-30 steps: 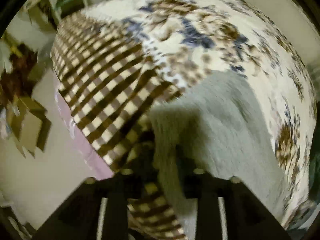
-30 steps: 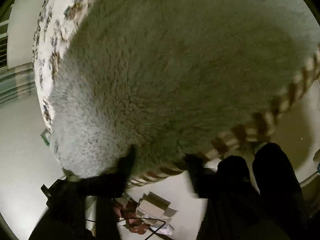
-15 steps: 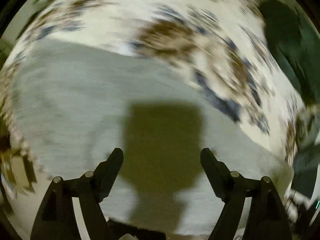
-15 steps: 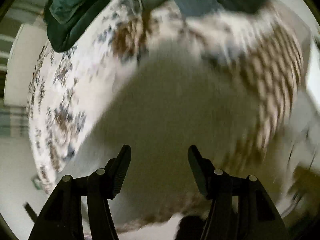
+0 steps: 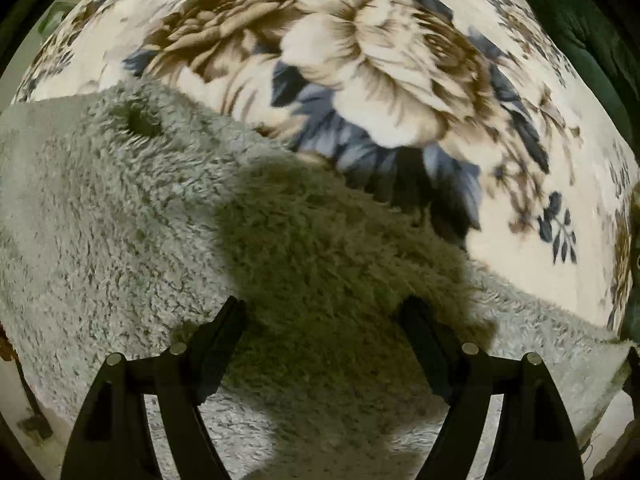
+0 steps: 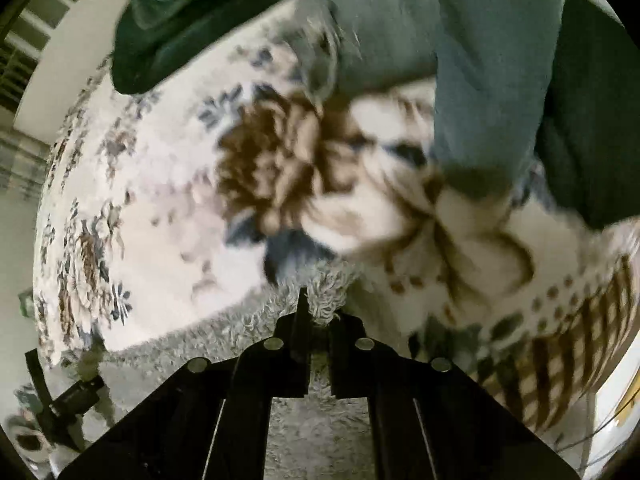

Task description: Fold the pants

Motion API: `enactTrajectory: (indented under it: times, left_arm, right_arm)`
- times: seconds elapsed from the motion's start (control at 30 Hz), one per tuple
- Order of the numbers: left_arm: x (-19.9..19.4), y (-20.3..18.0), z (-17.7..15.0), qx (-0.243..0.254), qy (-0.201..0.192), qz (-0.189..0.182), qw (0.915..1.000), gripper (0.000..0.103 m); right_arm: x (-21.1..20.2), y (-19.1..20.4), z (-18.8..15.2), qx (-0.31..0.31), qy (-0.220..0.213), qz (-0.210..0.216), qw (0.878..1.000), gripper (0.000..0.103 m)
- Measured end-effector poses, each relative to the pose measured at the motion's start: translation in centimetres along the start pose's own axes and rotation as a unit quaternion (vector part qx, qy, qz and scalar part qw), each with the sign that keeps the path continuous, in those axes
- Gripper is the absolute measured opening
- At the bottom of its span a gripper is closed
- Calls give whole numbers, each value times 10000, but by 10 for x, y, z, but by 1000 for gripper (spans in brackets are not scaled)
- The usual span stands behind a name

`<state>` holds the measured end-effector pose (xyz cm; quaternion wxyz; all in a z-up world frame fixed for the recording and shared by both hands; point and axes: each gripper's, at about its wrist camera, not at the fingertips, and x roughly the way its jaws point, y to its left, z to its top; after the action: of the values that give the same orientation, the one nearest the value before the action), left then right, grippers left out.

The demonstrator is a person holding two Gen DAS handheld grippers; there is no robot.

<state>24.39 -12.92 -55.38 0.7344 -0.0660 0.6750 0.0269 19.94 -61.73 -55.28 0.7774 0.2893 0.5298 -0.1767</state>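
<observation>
The pants point(image 5: 132, 220) are grey and fluffy and lie flat on a floral blanket point(image 5: 380, 52). In the left wrist view they fill the lower half. My left gripper point(image 5: 324, 320) is open and hovers close over them, casting a shadow, with nothing between its fingers. In the right wrist view my right gripper point(image 6: 320, 316) is shut on an edge of the pants point(image 6: 324, 304), with a tuft of fleece showing between the fingertips. More grey fleece lies under it.
Dark green cloth point(image 6: 180, 32) and a grey-blue garment point(image 6: 480, 80) lie at the far side of the blanket. The blanket has a brown checked border point(image 6: 560, 360) at the right. Dark green cloth point(image 5: 580, 40) also shows at upper right in the left wrist view.
My right gripper has closed on the pants' edge; half a second ago it was open. My left gripper opened earlier and has come lower over the fleece.
</observation>
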Motion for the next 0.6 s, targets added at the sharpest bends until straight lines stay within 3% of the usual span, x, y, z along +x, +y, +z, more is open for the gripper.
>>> enactTrajectory:
  times: [0.13,0.23,0.27,0.33,0.37,0.47,0.6]
  left_arm:
    - [-7,9,-3,-34,-10,65,10000,79]
    - [-17,14,-3,-82,-25,116,9999,79]
    - [-25,12,-5,-40,-46,141,9999,79]
    - [-48,7,-14,102,-107,124,9998,79]
    - [-59,10,-20,163,-139,66,9997,79]
    - [-81,3,-44,427,-227,-35,9988,79]
    - [-79,-7,-78,801,-157,136,9966,79]
  right_arm:
    - [-3,-6,10,203,-166,46,9996,6]
    - [22,-13,9,551,413,428,9967,10]
    - [25,-24,6,781,642,635,9928,22]
    - [16,-34,-8,1035,532,770,9902,39]
    - [4,-43,-19,1204,372,888,9880,47]
    - [-35,-77,-66,1657,26,1130,9797,55]
    - [-40,-107,-146,2498,245,1190,9606,55]
